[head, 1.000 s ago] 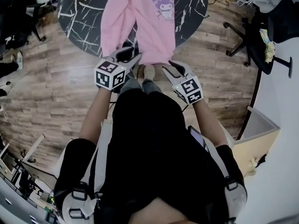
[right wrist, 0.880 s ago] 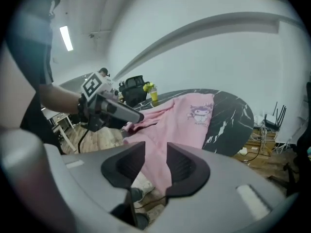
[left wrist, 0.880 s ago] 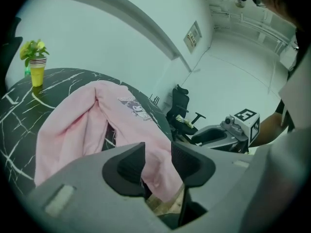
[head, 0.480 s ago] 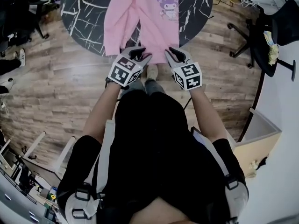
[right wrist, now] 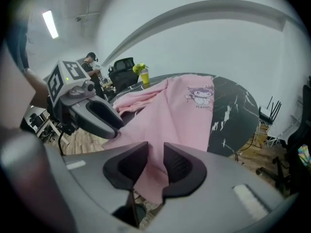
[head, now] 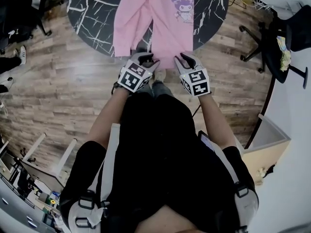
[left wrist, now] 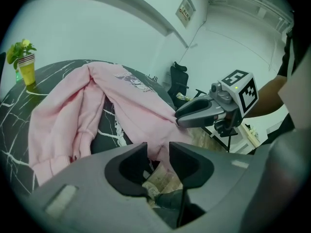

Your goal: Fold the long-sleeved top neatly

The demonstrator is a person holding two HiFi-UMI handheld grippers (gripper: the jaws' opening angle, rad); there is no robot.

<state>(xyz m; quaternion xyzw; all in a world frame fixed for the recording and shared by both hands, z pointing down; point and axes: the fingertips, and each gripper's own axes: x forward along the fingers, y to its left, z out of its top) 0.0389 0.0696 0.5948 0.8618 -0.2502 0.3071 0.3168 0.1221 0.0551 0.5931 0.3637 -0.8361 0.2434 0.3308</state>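
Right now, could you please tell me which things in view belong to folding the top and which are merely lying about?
Part of the job:
- pink long-sleeved top with a cartoon print
- round black marble-patterned table that it lies on, hem hanging over the edge

Just lying about:
- yellow cup holding a green plant, at the table's far side
- black office chair on the wooden floor

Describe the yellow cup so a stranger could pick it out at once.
Find the round black table with white veins, where a pink top lies. At its far rim, beyond the top's sleeve, stands a yellow cup holding green leaves, the only upright thing there.
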